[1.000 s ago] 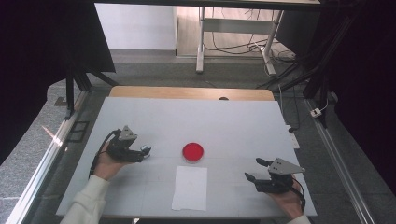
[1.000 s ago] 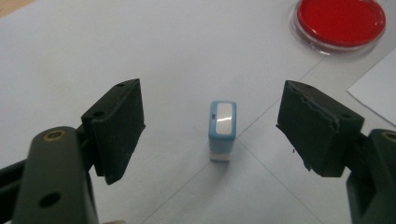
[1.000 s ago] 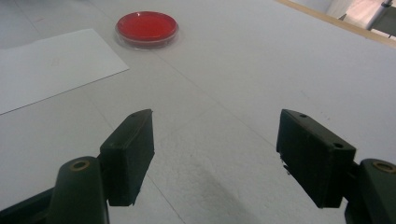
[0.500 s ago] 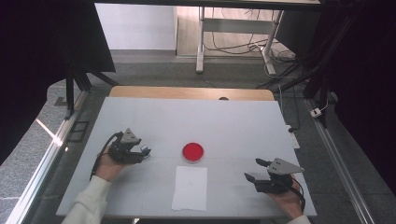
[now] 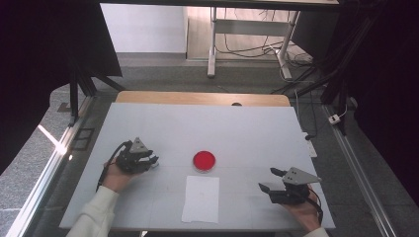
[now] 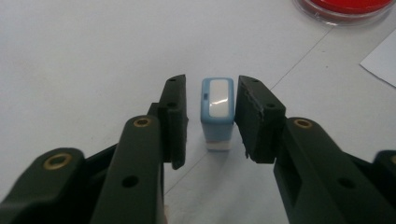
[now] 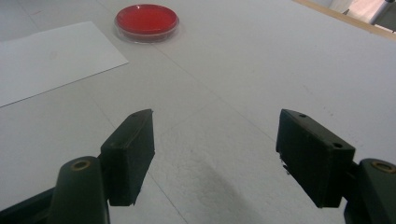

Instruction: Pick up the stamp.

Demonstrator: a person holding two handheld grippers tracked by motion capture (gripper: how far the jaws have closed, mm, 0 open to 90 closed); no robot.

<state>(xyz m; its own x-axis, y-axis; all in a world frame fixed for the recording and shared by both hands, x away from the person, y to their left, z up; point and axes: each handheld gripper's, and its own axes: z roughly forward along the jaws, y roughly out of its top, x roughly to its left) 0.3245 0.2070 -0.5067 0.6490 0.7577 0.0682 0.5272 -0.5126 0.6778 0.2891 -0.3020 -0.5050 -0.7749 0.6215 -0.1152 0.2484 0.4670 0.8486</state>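
the left gripper (image 6: 209, 116) sits low over the white table (image 5: 247, 123), and its jaws have just been closing around a small light-blue block with a white glossy top, likely a stamp (image 6: 217, 112). the block stands upright on the table between the two black pads. a narrow gap shows on the left side; on the right the pad looks very near or barely touching, hard to tell from this angle, so the grip does not look clenched yet. in the high view the left gripper (image 5: 143, 160) lies at the table's left, well apart from the round red ink pad in a clear dish (image 5: 204, 160) at the middle. a white sheet of paper (image 5: 201, 198) lies just below the dish. the right gripper (image 5: 276, 180) rests at the table's right, jaws spread wide and holding nothing.
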